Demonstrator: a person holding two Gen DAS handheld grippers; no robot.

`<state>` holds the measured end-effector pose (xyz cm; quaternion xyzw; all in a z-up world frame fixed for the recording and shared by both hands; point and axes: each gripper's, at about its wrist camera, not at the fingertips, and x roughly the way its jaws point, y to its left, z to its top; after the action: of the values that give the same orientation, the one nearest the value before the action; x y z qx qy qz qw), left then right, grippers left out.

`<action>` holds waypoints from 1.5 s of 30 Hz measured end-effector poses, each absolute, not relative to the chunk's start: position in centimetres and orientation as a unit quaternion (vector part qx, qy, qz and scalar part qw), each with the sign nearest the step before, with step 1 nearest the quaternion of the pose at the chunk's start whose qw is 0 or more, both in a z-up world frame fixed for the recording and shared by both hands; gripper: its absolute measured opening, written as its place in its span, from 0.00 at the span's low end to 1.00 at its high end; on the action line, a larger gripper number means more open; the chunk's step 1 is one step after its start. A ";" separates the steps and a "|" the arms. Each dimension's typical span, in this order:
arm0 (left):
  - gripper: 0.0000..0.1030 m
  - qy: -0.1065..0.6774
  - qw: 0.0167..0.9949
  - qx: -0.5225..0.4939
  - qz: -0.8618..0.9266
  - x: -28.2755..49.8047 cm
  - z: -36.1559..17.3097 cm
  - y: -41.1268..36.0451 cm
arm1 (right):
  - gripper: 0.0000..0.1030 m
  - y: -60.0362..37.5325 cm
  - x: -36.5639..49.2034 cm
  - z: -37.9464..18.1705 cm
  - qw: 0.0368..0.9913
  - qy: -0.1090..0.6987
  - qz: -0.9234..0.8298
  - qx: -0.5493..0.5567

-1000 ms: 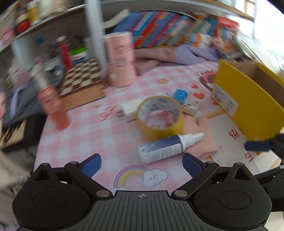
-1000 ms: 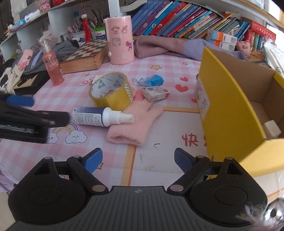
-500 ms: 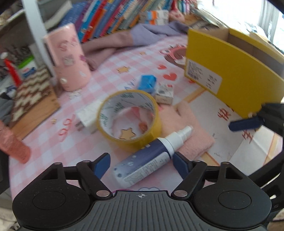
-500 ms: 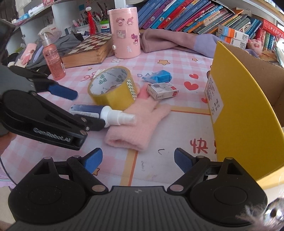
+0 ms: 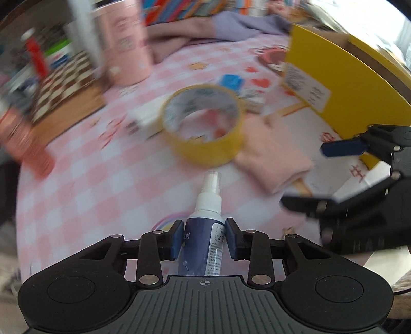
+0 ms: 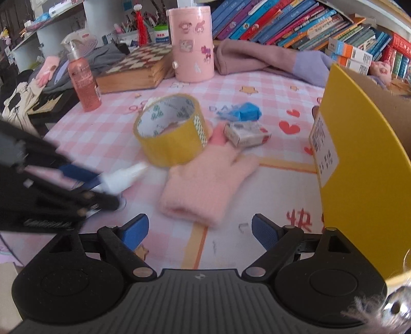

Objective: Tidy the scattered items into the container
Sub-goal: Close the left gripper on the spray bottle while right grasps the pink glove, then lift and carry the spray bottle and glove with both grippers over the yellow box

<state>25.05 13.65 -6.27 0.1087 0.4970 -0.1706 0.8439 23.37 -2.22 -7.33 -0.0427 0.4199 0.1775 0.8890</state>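
A dark blue spray bottle [image 5: 208,205] with a white nozzle [image 6: 123,177] lies on the pink checked cloth. My left gripper [image 5: 204,236] straddles its body; its jaws are closing and both blue pads touch the bottle's sides. Just beyond it are a yellow tape roll [image 5: 205,151], a pink glove [image 6: 205,185], a small white box [image 6: 246,133] and a blue wrapper [image 6: 246,111]. The yellow cardboard box [image 6: 359,154] stands at the right. My right gripper [image 6: 200,231] hangs open and holds nothing, just short of the glove's cuff.
A pink canister [image 6: 192,43], a chessboard case [image 6: 136,69] and a pink pump bottle [image 6: 83,77] stand at the back left. Books [image 6: 308,23] and folded clothes [image 6: 257,59] line the far edge. A white adapter [image 5: 146,120] lies behind the tape roll.
My left gripper dropped onto the spray bottle, turned in line with it, and its jaws went from wide open to closed against the bottle's body. The right gripper stayed open.
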 end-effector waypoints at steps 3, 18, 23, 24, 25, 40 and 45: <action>0.35 0.503 0.852 0.082 -0.123 24.6 -6.6 15.1 | 0.86 -1.6 24.4 -7.5 0.893 0.413 0.172 -0.046; 0.32 0.500 0.860 0.056 -0.083 23.3 -6.9 16.1 | 0.25 -0.1 26.5 -8.6 0.890 0.407 0.194 -0.068; 0.30 0.499 0.862 0.014 -0.092 23.3 -6.6 16.4 | 0.21 -1.4 25.9 -7.1 0.890 0.409 0.201 -0.029; 0.30 0.494 0.864 -0.008 -0.095 23.2 -6.3 16.6 | 0.21 -1.7 25.6 -6.5 0.894 0.399 0.200 -0.027; 0.30 0.487 0.867 -0.023 -0.098 23.1 -5.9 16.7 | 0.21 -1.8 25.2 -5.8 0.899 0.389 0.198 -0.025; 0.30 0.421 0.885 -0.129 -0.150 21.0 -0.9 16.8 | 0.22 -3.7 20.8 -0.1 0.930 0.323 0.176 -0.003; 0.30 0.414 0.886 -0.137 -0.157 19.2 -0.2 17.2 | 0.22 -3.7 18.7 0.0 0.929 0.328 0.172 -0.002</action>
<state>19.20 17.23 -0.18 -0.1370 0.4143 -0.1574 0.8859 18.68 -3.71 0.04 -0.0018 0.3276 0.1718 0.9290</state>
